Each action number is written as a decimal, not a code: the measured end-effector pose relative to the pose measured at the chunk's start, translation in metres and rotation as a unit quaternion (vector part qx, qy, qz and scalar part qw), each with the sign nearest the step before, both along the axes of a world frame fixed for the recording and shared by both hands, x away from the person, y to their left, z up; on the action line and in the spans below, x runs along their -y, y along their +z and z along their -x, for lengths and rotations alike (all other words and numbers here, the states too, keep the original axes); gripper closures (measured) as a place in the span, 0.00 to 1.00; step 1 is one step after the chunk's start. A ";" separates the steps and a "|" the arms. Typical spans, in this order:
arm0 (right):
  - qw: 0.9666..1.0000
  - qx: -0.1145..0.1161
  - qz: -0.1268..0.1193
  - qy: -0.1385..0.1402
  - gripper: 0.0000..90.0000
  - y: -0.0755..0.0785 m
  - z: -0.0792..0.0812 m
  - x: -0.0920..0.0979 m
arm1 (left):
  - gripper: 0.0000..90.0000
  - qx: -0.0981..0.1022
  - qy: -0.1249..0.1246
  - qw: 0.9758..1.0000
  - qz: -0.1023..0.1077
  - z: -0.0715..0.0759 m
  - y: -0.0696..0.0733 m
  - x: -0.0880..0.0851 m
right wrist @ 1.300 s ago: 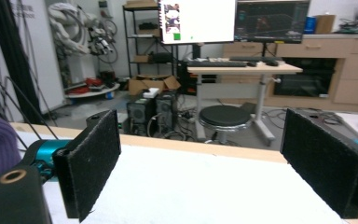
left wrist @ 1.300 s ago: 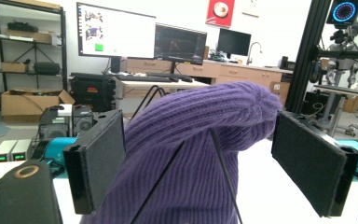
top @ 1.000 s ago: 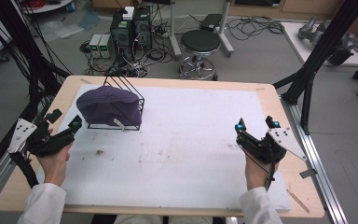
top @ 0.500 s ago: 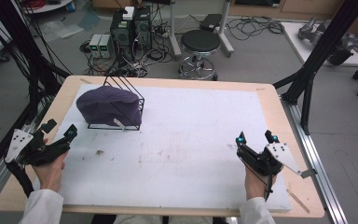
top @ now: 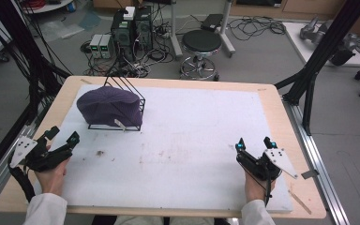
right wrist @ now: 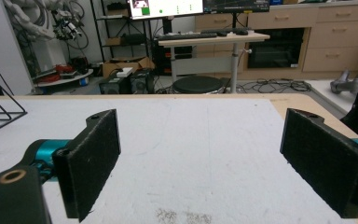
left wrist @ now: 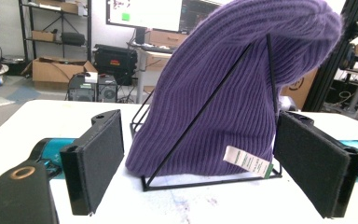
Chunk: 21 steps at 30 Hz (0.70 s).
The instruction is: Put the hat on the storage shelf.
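Purple hat (top: 108, 106) sits draped over a black wire rack (top: 130, 108) at upper left of the table (top: 192, 140), w/ left gripper (top: 62, 139) at lower left & right gripper (top: 254, 143) at lower right, both jaws wide, holding nothing.

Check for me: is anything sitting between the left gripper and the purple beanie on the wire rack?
Nothing visible. The left gripper, open, faces the purple beanie across bare white mat. Only the black wire rack that carries the beanie crosses its near side.
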State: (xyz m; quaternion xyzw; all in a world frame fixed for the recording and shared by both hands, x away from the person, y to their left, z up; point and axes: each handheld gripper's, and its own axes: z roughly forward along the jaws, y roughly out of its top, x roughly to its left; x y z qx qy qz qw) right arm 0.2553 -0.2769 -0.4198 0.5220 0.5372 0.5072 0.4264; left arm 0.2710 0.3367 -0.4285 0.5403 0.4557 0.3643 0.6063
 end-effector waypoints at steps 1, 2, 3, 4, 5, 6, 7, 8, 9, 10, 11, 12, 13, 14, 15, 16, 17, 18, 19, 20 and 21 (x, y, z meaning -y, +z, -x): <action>1.000 0.000 0.004 -0.003 0.13 -0.002 0.000 0.000 | 0.18 -0.001 -0.001 1.000 0.003 0.000 -0.001 0.000; 1.000 -0.003 0.002 -0.006 0.13 -0.005 0.001 -0.001 | 0.18 -0.001 -0.003 1.000 0.004 0.000 -0.003 0.000; 1.000 -0.003 0.006 -0.008 0.13 -0.009 0.000 0.000 | 0.18 -0.001 -0.004 1.000 0.004 0.000 -0.004 0.000; 1.000 -0.008 0.005 -0.011 0.13 -0.011 0.000 0.000 | 0.18 -0.002 -0.005 1.000 0.003 0.000 -0.005 0.001; 1.000 -0.015 -0.003 -0.012 0.13 -0.013 0.001 0.000 | 0.18 -0.001 -0.006 1.000 0.004 0.001 -0.006 0.001; 1.000 -0.013 -0.003 -0.016 0.13 -0.013 0.001 0.001 | 0.18 0.000 -0.008 1.000 0.009 0.001 -0.007 0.001; 1.000 -0.011 -0.006 -0.019 0.13 -0.013 0.002 0.001 | 0.18 0.000 -0.009 1.000 0.012 0.002 -0.007 0.001; 1.000 -0.008 -0.004 -0.023 0.13 -0.013 0.003 0.001 | 0.18 0.002 -0.011 1.000 0.016 0.002 -0.007 0.000; 1.000 -0.007 -0.002 -0.024 0.13 -0.013 0.004 0.001 | 0.18 0.004 -0.011 1.000 0.016 0.002 -0.007 0.001; 1.000 -0.009 -0.005 -0.024 0.13 -0.014 0.004 0.001 | 0.18 0.005 -0.011 1.000 0.015 0.003 -0.007 0.001; 1.000 -0.010 -0.002 -0.024 0.13 -0.014 0.003 0.001 | 0.18 0.005 -0.012 1.000 0.015 0.003 -0.007 0.001; 1.000 -0.013 -0.003 -0.023 0.13 -0.015 0.003 0.000 | 0.18 0.004 -0.014 1.000 0.014 0.003 -0.007 0.002; 1.000 -0.014 0.000 -0.022 0.13 -0.015 0.003 0.000 | 0.18 0.003 -0.016 1.000 0.014 0.003 -0.007 0.002; 1.000 -0.014 0.000 -0.022 0.13 -0.014 0.003 0.000 | 0.18 0.003 -0.017 1.000 0.014 0.003 -0.008 0.002; 1.000 -0.013 0.000 -0.022 0.13 -0.014 0.003 0.000 | 0.18 0.002 -0.017 1.000 0.014 0.002 -0.008 0.002; 1.000 -0.014 -0.001 -0.020 0.13 -0.013 0.004 -0.001 | 0.18 -0.001 -0.018 1.000 0.014 0.001 -0.009 0.002; 1.000 -0.012 0.005 -0.019 0.13 -0.013 0.004 0.000 | 0.18 -0.003 -0.019 1.000 0.014 0.000 -0.010 0.002; 1.000 -0.012 0.009 -0.019 0.13 -0.013 0.004 0.000 | 0.18 -0.005 -0.020 1.000 0.015 -0.001 -0.010 0.002; 1.000 -0.012 0.011 -0.019 0.13 -0.013 0.004 -0.001 | 0.18 -0.007 -0.022 1.000 0.013 -0.001 -0.011 0.002; 1.000 -0.012 0.012 -0.020 0.13 -0.013 0.004 -0.001 | 0.18 -0.006 -0.023 1.000 0.012 -0.002 -0.011 0.003; 1.000 -0.014 0.008 -0.020 0.13 -0.013 0.005 -0.001 | 0.18 -0.006 -0.025 1.000 0.010 -0.001 -0.011 0.004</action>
